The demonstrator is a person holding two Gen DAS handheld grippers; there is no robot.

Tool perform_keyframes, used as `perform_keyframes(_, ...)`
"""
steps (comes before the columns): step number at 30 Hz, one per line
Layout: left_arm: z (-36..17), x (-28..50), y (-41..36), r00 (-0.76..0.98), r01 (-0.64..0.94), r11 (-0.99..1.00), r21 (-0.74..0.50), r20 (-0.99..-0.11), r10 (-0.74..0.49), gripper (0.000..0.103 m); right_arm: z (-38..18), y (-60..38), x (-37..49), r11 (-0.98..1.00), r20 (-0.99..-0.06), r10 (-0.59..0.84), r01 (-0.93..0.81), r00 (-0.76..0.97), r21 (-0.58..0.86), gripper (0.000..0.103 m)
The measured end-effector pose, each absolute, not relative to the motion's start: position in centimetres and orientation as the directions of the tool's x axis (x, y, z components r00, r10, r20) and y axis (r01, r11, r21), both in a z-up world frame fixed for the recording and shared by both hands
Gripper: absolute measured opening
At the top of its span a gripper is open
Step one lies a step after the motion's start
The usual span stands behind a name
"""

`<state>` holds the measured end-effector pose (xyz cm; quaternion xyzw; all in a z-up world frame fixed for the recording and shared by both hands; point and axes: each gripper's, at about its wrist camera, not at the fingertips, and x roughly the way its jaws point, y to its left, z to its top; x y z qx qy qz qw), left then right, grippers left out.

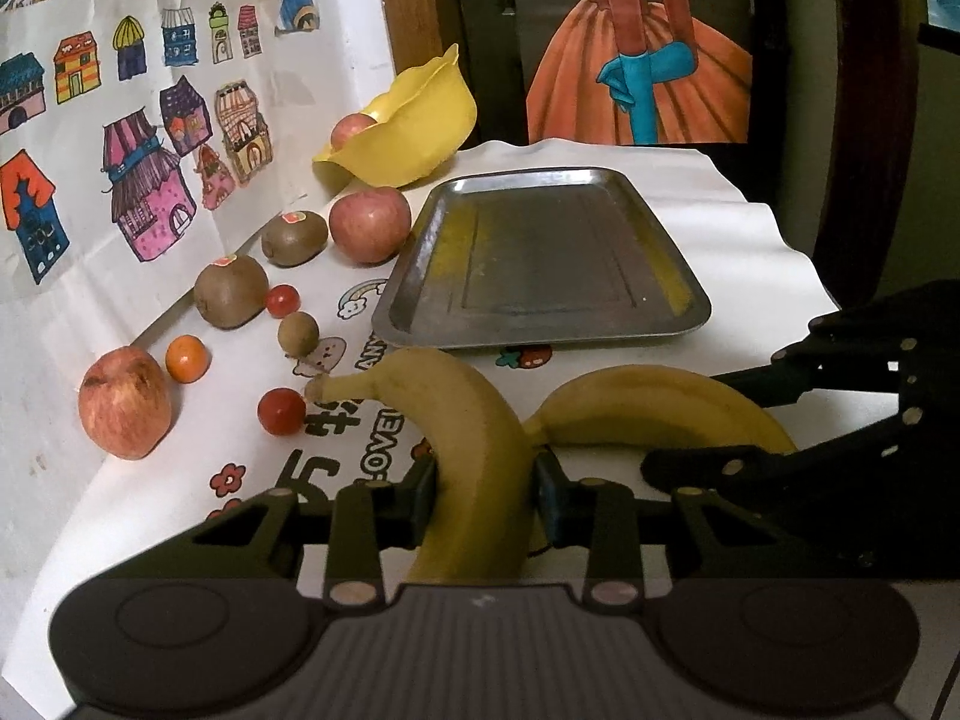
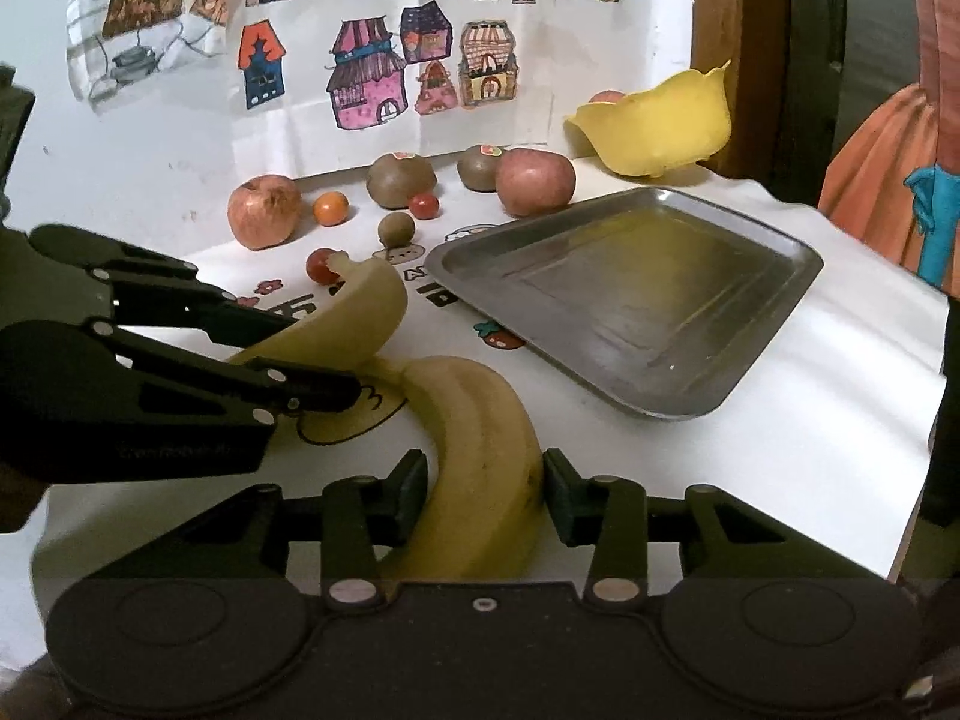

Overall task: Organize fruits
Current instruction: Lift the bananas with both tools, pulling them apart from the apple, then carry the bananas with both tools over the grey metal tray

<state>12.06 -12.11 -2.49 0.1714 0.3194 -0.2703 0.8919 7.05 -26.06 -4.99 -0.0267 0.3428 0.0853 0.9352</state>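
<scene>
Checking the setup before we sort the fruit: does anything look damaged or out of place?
One oddity: the yellow bowl leans against the wall, tipped on its side, an apple still inside. The tray lies flat; nothing has spilled.

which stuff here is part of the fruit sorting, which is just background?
In play: left gripper on one banana; right gripper on the other banana; metal tray; yellow bowl; loose apples, kiwis, tomatoes.

Background: house drawings; printed tablecloth; dress picture.
</scene>
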Motion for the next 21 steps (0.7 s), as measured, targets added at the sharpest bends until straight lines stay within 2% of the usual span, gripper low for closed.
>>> perform_keyframes(3,-2.6,12.2,-12.4,0.652,0.594,0.791,0.146,-0.663,-0.367,0.039,-5.0,-25.7,7.4,0.984,-0.642,0.135,-0.176,0.754,0.001,0.049)
perform_keyframes(7,-2.7,12.0,-12.5,0.655,0.592,0.792,0.150,-0.663,-0.364,0.038,-5.1,-25.9,7.4,0.986,-0.631,0.126,-0.169,0.765,-0.008,0.041)
perform_keyframes(17,-2.2,11.8,-12.0,0.654,0.557,0.827,0.075,-0.654,-0.381,0.038,-5.0,-26.8,5.7,0.989,-0.620,0.101,-0.144,0.778,-0.019,0.040)
perform_keyframes(21,-1.8,12.0,-11.6,0.658,0.523,0.852,0.022,-0.646,-0.387,0.038,-4.8,-28.1,5.2,0.994,-0.608,0.101,-0.111,0.787,0.022,0.040)
